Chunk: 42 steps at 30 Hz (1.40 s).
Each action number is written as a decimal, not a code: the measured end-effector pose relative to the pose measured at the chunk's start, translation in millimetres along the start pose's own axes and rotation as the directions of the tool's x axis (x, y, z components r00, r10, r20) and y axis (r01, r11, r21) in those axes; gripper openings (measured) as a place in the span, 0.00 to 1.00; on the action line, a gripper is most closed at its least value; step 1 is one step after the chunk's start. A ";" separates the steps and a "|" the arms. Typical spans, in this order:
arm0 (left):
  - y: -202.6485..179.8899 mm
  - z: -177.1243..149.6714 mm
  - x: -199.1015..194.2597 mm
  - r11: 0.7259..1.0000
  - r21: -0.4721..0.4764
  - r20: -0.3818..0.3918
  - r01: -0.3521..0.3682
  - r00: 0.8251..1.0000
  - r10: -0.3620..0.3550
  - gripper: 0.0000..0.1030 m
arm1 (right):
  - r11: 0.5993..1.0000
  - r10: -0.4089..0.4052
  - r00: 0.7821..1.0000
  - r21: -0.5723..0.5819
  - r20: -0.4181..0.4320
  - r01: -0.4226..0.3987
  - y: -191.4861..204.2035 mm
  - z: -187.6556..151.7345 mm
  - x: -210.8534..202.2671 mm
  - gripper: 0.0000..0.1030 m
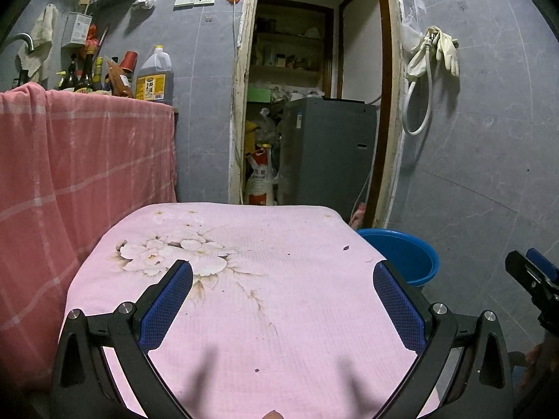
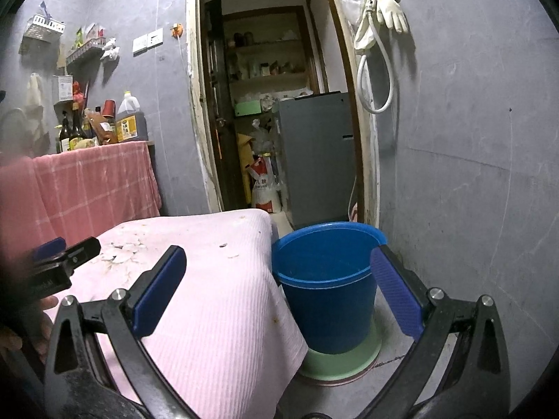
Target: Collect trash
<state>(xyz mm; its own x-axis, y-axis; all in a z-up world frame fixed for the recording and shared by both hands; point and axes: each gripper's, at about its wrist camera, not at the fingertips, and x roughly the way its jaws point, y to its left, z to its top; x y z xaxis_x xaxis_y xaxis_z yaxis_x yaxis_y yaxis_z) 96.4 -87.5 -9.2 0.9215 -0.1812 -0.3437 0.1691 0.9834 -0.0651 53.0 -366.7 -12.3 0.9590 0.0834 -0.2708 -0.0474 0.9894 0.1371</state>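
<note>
A small table under a pink flowered cloth [image 1: 244, 314] fills the left wrist view. Tiny dark and pale scraps [image 1: 346, 248] dot the cloth near its far right corner, and they show as scraps [image 2: 223, 245] in the right wrist view. My left gripper [image 1: 283, 274] hovers open over the cloth with nothing between its fingers. A blue bucket [image 2: 325, 279] stands on the floor just right of the table; its inside looks bare. My right gripper [image 2: 277, 260] is open, straddling the table's corner and the bucket's near rim, holding nothing.
The bucket rests on a green round lid [image 2: 349, 363]. A counter draped in a pink checked cloth [image 1: 87, 160] carries bottles and an oil jug [image 1: 155, 76] at left. An open doorway [image 1: 314, 104] leads to a grey appliance and sacks. A hose and gloves [image 2: 380, 17] hang on the wall.
</note>
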 end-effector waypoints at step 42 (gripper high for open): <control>3.5 -1.9 0.1 1.000 -0.006 0.001 -0.011 1.000 0.011 0.99 | 1.000 -0.001 1.000 0.005 -0.002 0.001 -0.7 0.0 1.4 1.00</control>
<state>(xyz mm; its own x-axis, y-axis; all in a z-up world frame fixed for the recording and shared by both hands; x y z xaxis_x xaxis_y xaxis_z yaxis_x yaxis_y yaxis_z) 96.4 -84.0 -11.2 0.9237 -0.1702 -0.3431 0.1568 0.9854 -0.0669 54.4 -367.3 -12.8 0.9584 0.0823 -0.2734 -0.0445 0.9889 0.1418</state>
